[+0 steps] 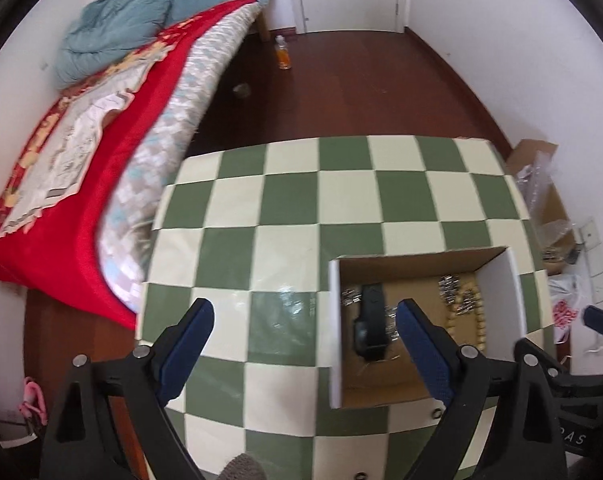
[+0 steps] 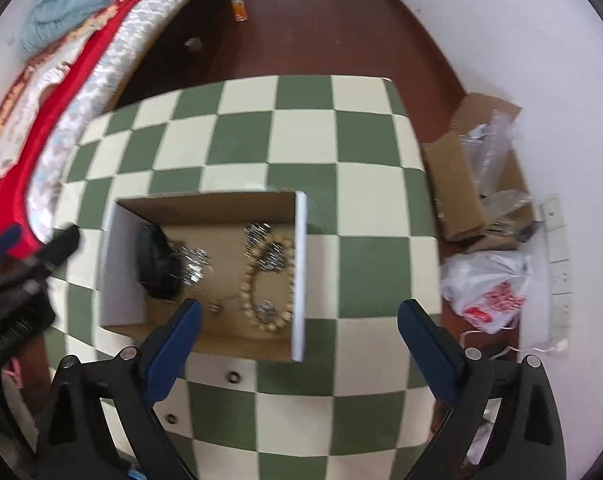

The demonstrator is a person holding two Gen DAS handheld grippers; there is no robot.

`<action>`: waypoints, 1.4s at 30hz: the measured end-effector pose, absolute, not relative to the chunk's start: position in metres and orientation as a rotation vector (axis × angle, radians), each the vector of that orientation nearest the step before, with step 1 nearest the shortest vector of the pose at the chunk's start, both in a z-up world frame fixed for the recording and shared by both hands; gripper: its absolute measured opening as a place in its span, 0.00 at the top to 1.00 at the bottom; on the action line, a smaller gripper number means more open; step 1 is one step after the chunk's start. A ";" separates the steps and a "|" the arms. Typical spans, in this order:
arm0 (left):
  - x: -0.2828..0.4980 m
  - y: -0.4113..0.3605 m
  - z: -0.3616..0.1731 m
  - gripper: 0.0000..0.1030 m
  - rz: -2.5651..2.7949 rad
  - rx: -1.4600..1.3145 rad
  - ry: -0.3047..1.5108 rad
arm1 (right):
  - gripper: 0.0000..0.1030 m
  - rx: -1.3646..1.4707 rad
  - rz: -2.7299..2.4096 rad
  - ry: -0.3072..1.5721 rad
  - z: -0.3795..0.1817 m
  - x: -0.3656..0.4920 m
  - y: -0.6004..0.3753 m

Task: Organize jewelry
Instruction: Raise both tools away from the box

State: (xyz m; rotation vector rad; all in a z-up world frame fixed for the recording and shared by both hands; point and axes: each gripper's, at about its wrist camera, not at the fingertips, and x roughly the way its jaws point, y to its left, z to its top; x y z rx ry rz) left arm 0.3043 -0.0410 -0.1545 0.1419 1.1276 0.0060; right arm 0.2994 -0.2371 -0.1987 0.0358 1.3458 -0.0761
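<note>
A shallow cardboard box [image 2: 205,332] with white side walls sits on the near part of the green-and-cream checkered table [image 2: 301,136]. Inside it lie a black watch [image 2: 157,260] at the left, a beaded bracelet [image 2: 267,280] of pale wooden beads toward the right, and several small silvery pieces [image 2: 193,264] scattered between and over them; motion blur keeps these pieces from being told apart. A small round item [image 2: 215,307] lies on the box floor near the bracelet, too blurred to name.

The right tongs [image 2: 299,320] hang spread wide above the near edge of the box, holding nothing. The left tongs [image 1: 305,320] are likewise spread and empty, hovering over the table with the right-hand finger [image 1: 421,344] covering part of the box interior, so the middle of the box is hidden in that view. The watch [image 1: 371,326] and the bracelet [image 1: 477,316] show on either side of that finger.

Two small dark rings [image 2: 233,377] lie on the table just near of the box.

Left of the table a bed [image 1: 81,160] with a red blanket is cut off by the frame edge. An orange bottle [image 1: 283,54] stands on the far floor. At the right, an open carton [image 2: 461,184] and a white plastic bag [image 2: 489,292] lie on the floor.
</note>
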 end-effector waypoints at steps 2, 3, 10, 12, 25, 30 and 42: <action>0.298 -0.037 -0.157 0.00 0.019 0.149 1.120 | 0.00 0.008 -0.094 1.336 -0.202 0.292 -0.234; 0.295 -0.035 -0.158 0.00 0.027 0.149 1.115 | 0.00 -0.003 -0.099 1.326 -0.203 0.288 -0.231; 0.268 -0.023 -0.155 0.00 0.048 0.096 1.090 | 0.00 0.030 -0.114 1.291 -0.204 0.268 -0.223; 0.259 -0.021 -0.149 0.00 0.046 0.099 1.071 | 0.00 0.044 -0.120 1.274 -0.200 0.261 -0.224; 0.198 -0.007 -0.110 0.00 0.057 0.091 0.966 | 0.00 0.034 -0.136 1.105 -0.138 0.205 -0.216; 0.172 -0.004 -0.090 0.00 0.054 0.083 0.925 | 0.00 0.015 -0.118 1.047 -0.114 0.183 -0.206; 0.127 0.001 -0.086 0.00 0.069 0.083 0.882 | 0.00 0.096 -0.062 1.044 -0.106 0.131 -0.200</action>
